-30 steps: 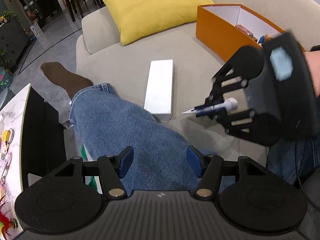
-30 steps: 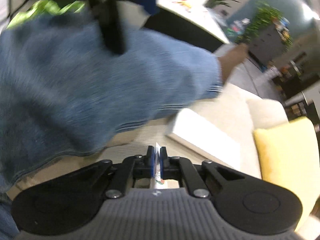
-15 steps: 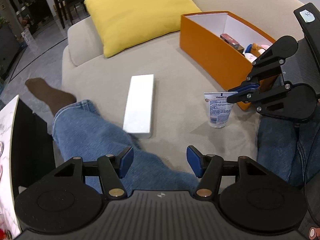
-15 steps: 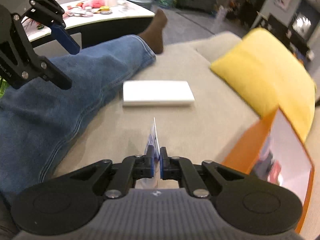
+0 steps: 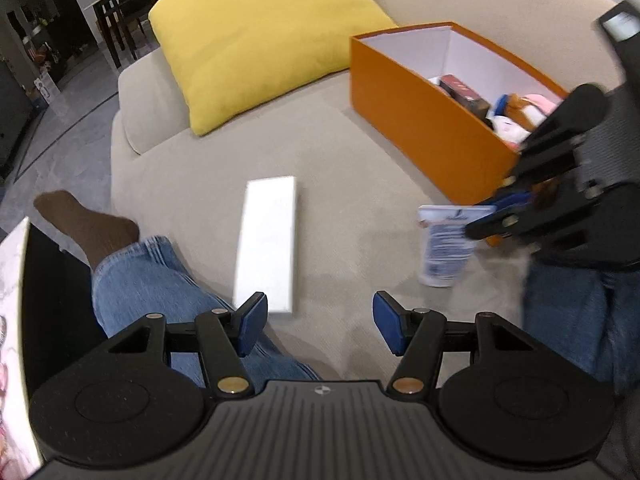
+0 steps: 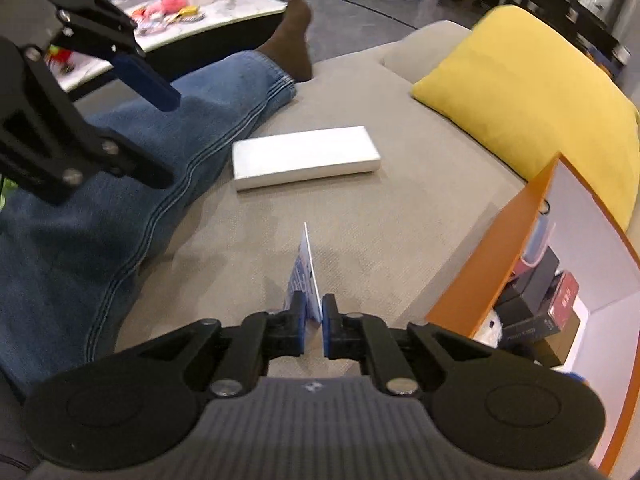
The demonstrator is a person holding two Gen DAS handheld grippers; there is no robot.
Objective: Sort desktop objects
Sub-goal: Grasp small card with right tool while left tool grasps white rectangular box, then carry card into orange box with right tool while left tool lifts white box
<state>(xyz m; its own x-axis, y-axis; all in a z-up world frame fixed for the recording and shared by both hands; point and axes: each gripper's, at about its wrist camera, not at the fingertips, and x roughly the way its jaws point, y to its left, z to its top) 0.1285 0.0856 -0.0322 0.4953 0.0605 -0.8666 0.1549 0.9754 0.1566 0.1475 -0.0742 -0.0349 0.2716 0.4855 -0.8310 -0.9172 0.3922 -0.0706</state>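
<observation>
My right gripper (image 6: 314, 320) is shut on the flat crimped end of a white and blue cream tube (image 6: 306, 268). In the left wrist view the tube (image 5: 444, 248) hangs cap down just above the sofa seat, close to the near corner of the orange box (image 5: 420, 120), with the right gripper (image 5: 500, 208) above it. That box holds several small items. My left gripper (image 5: 320, 320) is open with nothing between its fingers, over the seat at the near end of a flat white box (image 5: 268, 240).
A yellow cushion (image 5: 256, 36) leans at the back of the beige sofa (image 5: 352, 168). A person's leg in jeans (image 5: 140, 280) with a brown sock lies left of the white box. A low table (image 6: 200, 12) with several small objects stands beyond the foot.
The right gripper has rolled and carried the tube rightward to the orange box's near corner, so the tube now hangs cap down. The left gripper has slid from over the leg to over the seat.
</observation>
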